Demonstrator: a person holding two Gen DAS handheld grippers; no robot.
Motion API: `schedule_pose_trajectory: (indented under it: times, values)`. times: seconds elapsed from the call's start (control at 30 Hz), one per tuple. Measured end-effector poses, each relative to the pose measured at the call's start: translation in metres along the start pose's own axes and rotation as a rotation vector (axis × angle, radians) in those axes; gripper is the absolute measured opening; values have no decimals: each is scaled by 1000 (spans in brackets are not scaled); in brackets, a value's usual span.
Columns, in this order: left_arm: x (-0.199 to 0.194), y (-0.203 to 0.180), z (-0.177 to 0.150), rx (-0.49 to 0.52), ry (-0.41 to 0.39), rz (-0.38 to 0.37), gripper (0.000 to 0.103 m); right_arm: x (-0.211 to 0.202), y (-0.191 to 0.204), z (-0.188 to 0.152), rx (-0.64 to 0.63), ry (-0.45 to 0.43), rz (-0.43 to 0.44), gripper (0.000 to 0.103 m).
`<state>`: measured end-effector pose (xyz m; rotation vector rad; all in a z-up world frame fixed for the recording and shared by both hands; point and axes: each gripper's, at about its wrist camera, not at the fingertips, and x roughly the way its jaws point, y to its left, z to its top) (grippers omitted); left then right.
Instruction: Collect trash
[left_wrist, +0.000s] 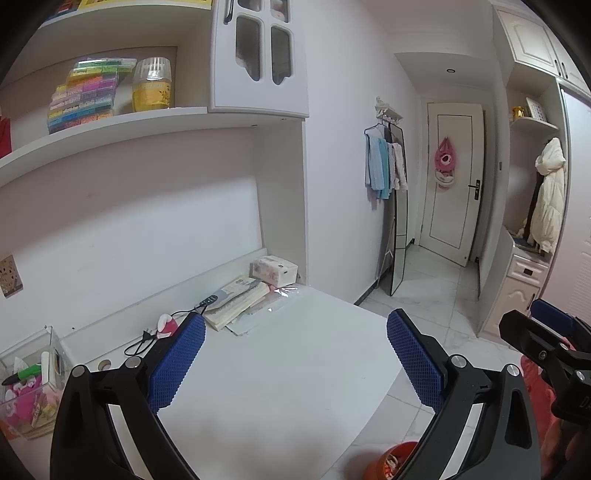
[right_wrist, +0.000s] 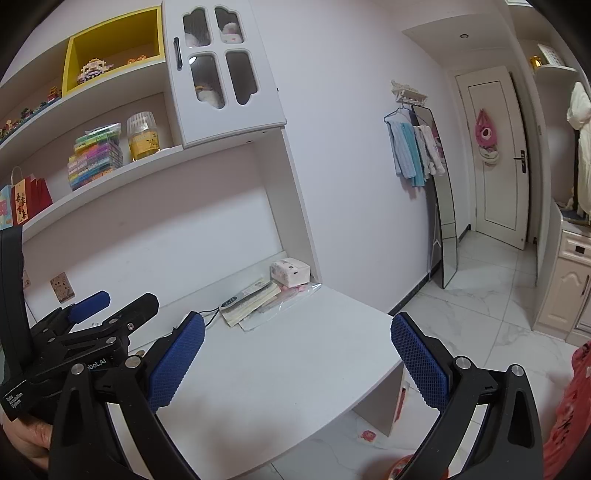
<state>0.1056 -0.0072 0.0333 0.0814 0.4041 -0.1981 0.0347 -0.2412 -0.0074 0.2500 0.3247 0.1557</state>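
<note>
Trash bin (left_wrist: 388, 463) orange, upright beside desk (left_wrist: 277, 369), scraps inside, left gripper (left_wrist: 295, 358) and right gripper (right_wrist: 297, 360) both spread apart, empty.

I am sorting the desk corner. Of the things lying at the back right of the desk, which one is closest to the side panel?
The tissue pack: it sits in the corner against the side panel, while the stacked booklets and the clear plastic sleeve lie further out.

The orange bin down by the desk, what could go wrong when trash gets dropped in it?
1. The orange bin sits on the floor past the desk edge, barely in view, so a drop might miss it.
2. Both the left gripper and the right gripper have open, empty jaws; the books or tissue pack could get grabbed by mistake.
</note>
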Motion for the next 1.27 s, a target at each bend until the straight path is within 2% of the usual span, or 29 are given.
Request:
schedule_pose_trajectory:
  times: [1.27]
  values:
    - [-4,-3,3,3,-9,7,97,14,1,3,-1,10,-5,99]
